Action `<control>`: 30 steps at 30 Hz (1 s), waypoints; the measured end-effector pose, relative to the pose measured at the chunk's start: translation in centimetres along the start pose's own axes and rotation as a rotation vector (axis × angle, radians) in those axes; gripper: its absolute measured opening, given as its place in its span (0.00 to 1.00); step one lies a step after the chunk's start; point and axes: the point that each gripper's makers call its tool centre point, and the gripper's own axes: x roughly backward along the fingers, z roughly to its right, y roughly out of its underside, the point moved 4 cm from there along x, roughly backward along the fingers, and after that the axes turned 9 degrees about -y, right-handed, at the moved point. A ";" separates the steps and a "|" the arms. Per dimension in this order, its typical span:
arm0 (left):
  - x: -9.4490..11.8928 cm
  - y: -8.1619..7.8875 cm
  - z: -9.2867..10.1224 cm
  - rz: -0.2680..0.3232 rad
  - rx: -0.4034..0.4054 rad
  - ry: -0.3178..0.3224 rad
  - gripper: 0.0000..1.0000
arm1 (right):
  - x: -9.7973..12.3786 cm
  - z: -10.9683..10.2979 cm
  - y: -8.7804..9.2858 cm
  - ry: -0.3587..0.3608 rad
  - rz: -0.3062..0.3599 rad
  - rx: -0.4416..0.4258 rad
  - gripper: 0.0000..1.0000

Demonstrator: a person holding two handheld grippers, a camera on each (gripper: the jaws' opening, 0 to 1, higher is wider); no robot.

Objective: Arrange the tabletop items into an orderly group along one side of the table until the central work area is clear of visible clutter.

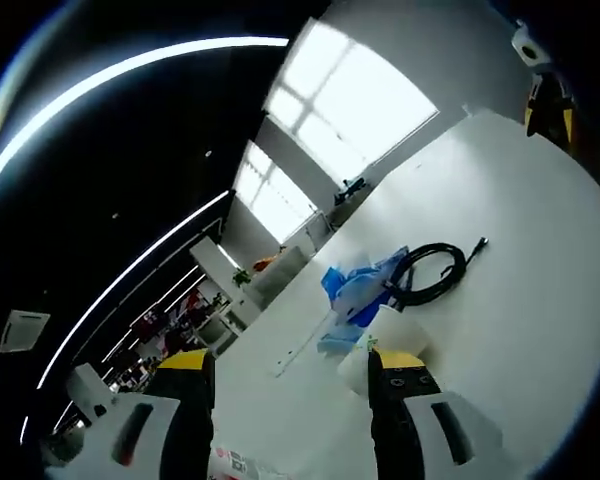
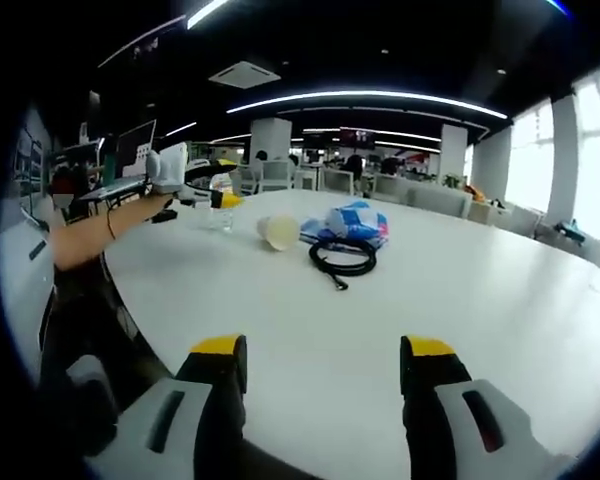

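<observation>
Right gripper (image 2: 320,365): fingers wide apart, nothing between them, hovering low over bare white table (image 2: 500,290), well short of the items.

Left gripper (image 1: 290,375): fingers spread, empty. A paper cup (image 1: 385,340) lies on its side just beyond the right-hand finger; contact cannot be told. Something with red print shows at the bottom edge between the fingers, too cropped to identify.

In the right gripper view the left gripper (image 2: 195,180) sits out at the far left, beside a clear bottle (image 2: 220,212).

Clutter, mid-table: tipped cup (image 2: 278,232), blue-and-white packet (image 2: 352,222), coiled black cable (image 2: 342,256) with its plug end trailing. Packet and cable touch; cup just beside.

Judgement: little sorted yet. The cup looks like the left gripper's next pick. Do it well by closing gently across the cup wall, since thin paper crushes, and it may roll. Set it by the bottle. Lift the cable by the coil, not the tail.
</observation>
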 end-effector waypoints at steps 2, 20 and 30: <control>-0.2 -0.2 0.7 0.003 -0.015 0.030 0.62 | 0.0 -0.1 0.0 -0.004 -0.002 0.007 0.60; -1.6 0.8 5.8 -0.064 -0.022 0.260 0.60 | 0.1 -1.0 -0.3 -0.061 0.018 0.031 0.61; -2.2 0.7 7.7 -0.078 -0.115 0.342 0.61 | 0.3 -0.9 -0.2 -0.059 0.013 0.036 0.60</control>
